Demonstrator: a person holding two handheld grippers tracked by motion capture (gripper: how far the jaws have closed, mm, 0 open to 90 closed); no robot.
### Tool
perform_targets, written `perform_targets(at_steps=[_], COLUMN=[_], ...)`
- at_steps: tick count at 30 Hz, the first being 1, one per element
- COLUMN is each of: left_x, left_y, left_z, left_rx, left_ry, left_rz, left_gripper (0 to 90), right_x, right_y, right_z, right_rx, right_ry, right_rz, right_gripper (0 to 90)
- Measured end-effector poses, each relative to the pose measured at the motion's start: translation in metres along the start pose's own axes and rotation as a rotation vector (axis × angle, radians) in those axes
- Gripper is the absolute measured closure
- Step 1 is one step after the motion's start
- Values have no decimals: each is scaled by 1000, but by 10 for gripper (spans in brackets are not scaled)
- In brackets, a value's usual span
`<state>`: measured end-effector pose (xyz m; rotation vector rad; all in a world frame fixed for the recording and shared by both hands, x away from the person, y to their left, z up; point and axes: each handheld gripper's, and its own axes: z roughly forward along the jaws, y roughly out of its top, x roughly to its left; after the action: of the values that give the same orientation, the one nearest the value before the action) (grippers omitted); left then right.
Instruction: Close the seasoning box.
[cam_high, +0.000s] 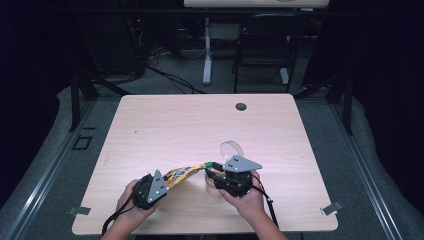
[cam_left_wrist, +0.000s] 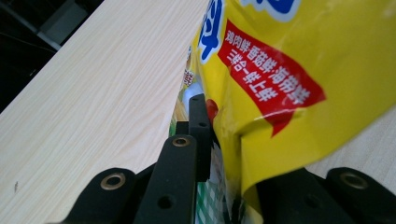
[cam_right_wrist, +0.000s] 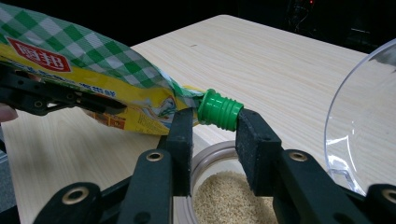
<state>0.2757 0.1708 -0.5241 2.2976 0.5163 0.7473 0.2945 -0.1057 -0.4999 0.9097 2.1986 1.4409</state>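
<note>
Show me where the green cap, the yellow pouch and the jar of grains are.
green cap (cam_right_wrist: 220, 110): right gripper view, on its ribbed side.
yellow pouch (cam_left_wrist: 327, 56): left gripper view, on its yellow printed face.
jar of grains (cam_right_wrist: 229, 200): right gripper view, on the grains inside its open mouth.

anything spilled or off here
Nothing stands out. The pouch hangs between both grippers, its green cap clamped in the right gripper over the open jar of granules. No grains show on the table.
</note>
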Motion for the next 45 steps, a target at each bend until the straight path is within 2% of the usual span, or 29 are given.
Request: perform_targets(at_steps=[4, 5, 6, 17, 21, 22, 25, 26, 27, 28, 32, 35, 42, 45], left_x=[4, 6, 6, 24, 29, 31, 35, 35, 38, 38, 43, 46, 48, 48], left_y=[-3, -5, -5, -22, -28, -32, -37, -37, -41, -41, -48, -54, -59, -62], left_z=[1, 2, 2, -1, -2, -3, -4, -4, -4, -4, -5, -7, -16, -19], left_rx=[-14, -23, -23, -103, -116, -124, -134, -134, -138, -138, -152, -163, -174, -177], left_ry=[-17, -29, -29, -63, -67, -72, -78, -78, -74, -74, -82, -84, -84, -71], left_rz=[-38, -64, -64, -247, -297, -325, -370, -370, -396, -396, -449, -484, -504, -533], left_gripper=[861, 865, 866, 860, 850, 844, 838, 833, 828, 823, 805, 744, 690, 653], right_x=[-1, 0, 0, 0, -1, -2, -1, -1, -2, -2, -4, -8, -14, -14], right_y=[1, 1, 1, -1, -2, -1, -1, -1, 0, 0, 0, 2, 6, 7], right_z=[0, 0, 0, -4, -6, -8, -10, -10, -11, -12, -14, -19, -27, -32], right_rx=[-5, -10, -10, -4, -11, -11, -20, -20, -19, -19, -26, -37, -47, -55], right_ry=[7, 12, 12, 10, 5, 1, 0, 0, -2, -4, -9, -19, -34, -45], right_rz=[5, 7, 7, 0, 6, 3, 9, 9, 5, 5, 11, 15, 22, 15], right_gripper=[671, 668, 668, 647, 647, 647, 647, 647, 647, 647, 647, 647, 647, 647])
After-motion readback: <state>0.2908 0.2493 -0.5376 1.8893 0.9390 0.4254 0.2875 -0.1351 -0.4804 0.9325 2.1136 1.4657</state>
